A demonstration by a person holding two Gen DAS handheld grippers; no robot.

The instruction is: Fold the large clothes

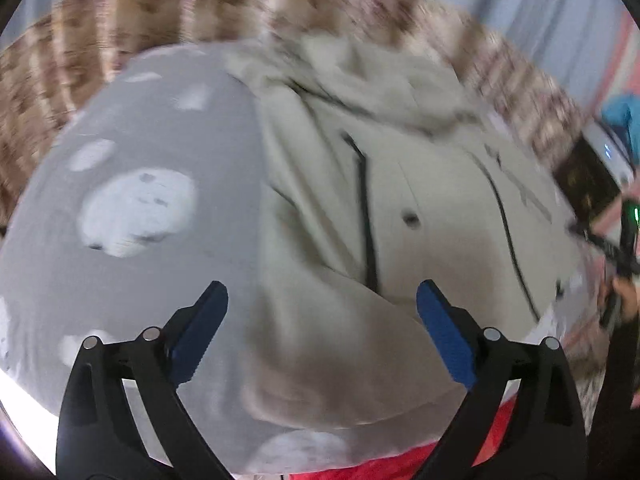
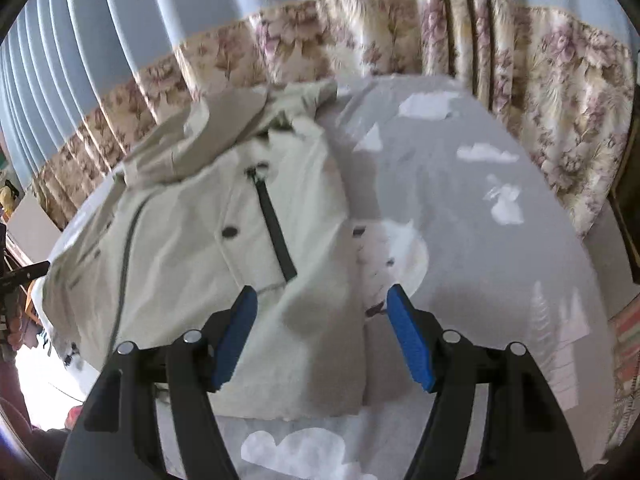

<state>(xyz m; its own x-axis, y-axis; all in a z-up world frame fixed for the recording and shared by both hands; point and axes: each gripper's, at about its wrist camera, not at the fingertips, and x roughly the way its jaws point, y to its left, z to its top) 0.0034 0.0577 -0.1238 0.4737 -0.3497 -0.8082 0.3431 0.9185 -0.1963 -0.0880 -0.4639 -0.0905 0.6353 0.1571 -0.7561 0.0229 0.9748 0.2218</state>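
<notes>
Now both hand-held grippers, left [image 1: 322,304] and right [image 2: 322,308], gaping empty above beige jacket [image 2: 192,240].

A bed carries everything, spread with a grey sheet [image 2: 460,208] printed with white shapes: clouds, a large pale disc and smaller patches. Directly on it lies a pale beige jacket [image 2: 192,248], face up and partly folded, with a dark chest zip [image 2: 274,220], a dark snap button [image 2: 230,233] and its hood bunched toward 11 o'clock. In the right wrist view the jacket fills the sheet from 8 to 12 o'clock, and bare sheet runs from 1 to 5 o'clock. In the left wrist view, which is blurred, the jacket [image 1: 400,200] covers the 12-to-4 side and the sheet [image 1: 140,200] the 8-to-11 side.
</notes>
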